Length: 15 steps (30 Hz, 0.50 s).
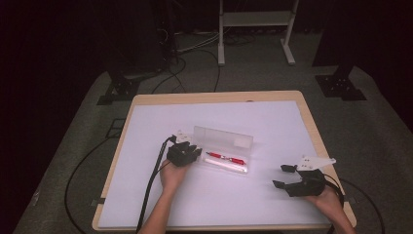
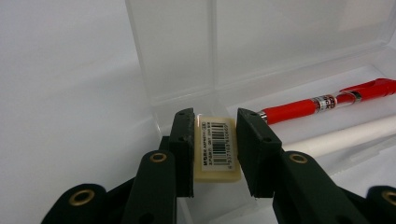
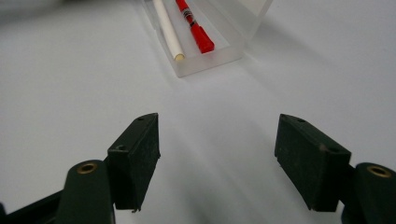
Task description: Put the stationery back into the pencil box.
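A: The left claw (image 2: 215, 140) has its 2 jaws closed onto a cream eraser (image 2: 215, 148), one jaw on each long side, barcode label facing up. It holds the eraser at the left end of the clear plastic pencil case (image 1: 246, 146), just over the tray's near-left corner.

B: And the right claw (image 3: 217, 154)?

A: Spread wide, nothing between its jaws, resting low over the white counter (image 1: 272, 122) well to the right and nearer than the case.

B: What's in the case?

A: A red pen (image 2: 322, 103) along the far side and a white stick (image 2: 345, 135), perhaps a pencil, beside it on the near side. The lid stands upright at the back.

B: So the step looks like setting the eraser into the tray?

A: That's my reading. To do it well, I'd keep the eraser level, bring it down into the free space at the left end, clear of the pen tip, and watch that the left jaw doesn't catch the tray's wall.

B: When to let go?

A: Only once the eraser sits on the tray floor. The case is light and could slide, so open gently and lift straight up.
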Each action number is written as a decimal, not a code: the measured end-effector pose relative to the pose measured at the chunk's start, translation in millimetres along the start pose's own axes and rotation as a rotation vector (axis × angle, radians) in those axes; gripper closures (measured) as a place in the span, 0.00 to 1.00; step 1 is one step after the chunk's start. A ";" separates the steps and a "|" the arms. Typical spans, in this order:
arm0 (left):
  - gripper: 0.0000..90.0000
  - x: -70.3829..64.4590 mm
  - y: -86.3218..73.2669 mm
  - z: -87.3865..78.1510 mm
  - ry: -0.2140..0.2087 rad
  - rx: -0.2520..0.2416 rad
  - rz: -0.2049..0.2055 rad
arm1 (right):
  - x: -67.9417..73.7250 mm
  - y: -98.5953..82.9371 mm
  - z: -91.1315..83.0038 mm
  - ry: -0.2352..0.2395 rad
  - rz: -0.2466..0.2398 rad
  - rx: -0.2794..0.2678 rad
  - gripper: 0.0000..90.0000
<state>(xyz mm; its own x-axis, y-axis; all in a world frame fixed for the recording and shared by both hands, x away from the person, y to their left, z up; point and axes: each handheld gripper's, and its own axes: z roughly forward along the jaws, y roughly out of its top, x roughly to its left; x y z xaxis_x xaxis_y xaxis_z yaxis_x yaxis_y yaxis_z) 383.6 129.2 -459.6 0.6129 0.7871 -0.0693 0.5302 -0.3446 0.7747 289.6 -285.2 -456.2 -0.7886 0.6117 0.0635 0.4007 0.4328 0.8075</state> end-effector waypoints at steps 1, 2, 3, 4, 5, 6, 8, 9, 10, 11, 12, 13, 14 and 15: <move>0.76 0.2 0.0 0.1 -0.002 -0.001 0.000 | 0.1 0.0 -0.1 0.000 0.001 0.001 0.33; 0.76 0.3 0.0 0.2 -0.001 -0.001 0.000 | 0.1 0.0 0.0 0.000 0.001 0.000 0.33; 0.76 0.4 0.0 0.4 -0.001 0.000 0.000 | 0.1 0.0 0.0 0.000 0.001 0.001 0.33; 0.76 0.7 -0.1 0.5 -0.002 0.002 0.000 | 0.0 0.0 0.0 0.000 -0.001 0.000 0.33; 0.76 0.9 -0.2 0.7 -0.003 0.004 0.000 | 0.0 0.0 -0.1 0.000 -0.001 0.000 0.33; 0.76 0.7 -0.5 1.3 -0.008 0.005 -0.002 | 0.2 0.0 -0.2 0.001 0.002 0.000 0.33; 0.75 0.7 -0.5 1.3 -0.008 0.005 -0.002 | 0.0 0.0 -0.3 0.001 0.002 0.000 0.33; 0.75 0.7 -0.6 1.3 -0.008 0.005 -0.004 | 0.0 0.0 -0.2 0.001 0.001 0.000 0.33; 0.74 0.9 -0.7 1.1 -0.010 0.006 -0.005 | 0.1 0.0 -0.1 0.000 0.000 0.001 0.33; 0.74 0.8 -0.7 1.1 -0.011 0.003 -0.007 | 0.1 0.0 -0.1 0.000 0.000 0.001 0.33; 0.72 0.3 -0.1 0.8 -0.016 -0.009 -0.008 | 0.1 0.0 0.1 0.001 -0.001 0.001 0.33; 0.71 0.3 -0.1 0.8 -0.016 -0.009 -0.008 | 0.1 0.0 0.1 0.001 -0.001 0.001 0.33; 0.70 -0.5 0.5 0.2 -0.019 -0.014 -0.009 | 0.1 0.0 0.1 0.001 -0.001 0.002 0.33; 0.70 -0.5 0.5 0.2 -0.019 -0.014 -0.009 | 0.1 0.0 0.1 0.001 -0.001 0.002 0.33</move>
<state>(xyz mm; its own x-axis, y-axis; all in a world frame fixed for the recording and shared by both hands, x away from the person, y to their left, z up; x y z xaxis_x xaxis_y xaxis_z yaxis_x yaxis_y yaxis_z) 383.7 128.5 -459.4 0.6194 0.7801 -0.0886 0.5279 -0.3303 0.7824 289.5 -285.1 -456.3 -0.7896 0.6104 0.0634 0.4007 0.4346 0.8066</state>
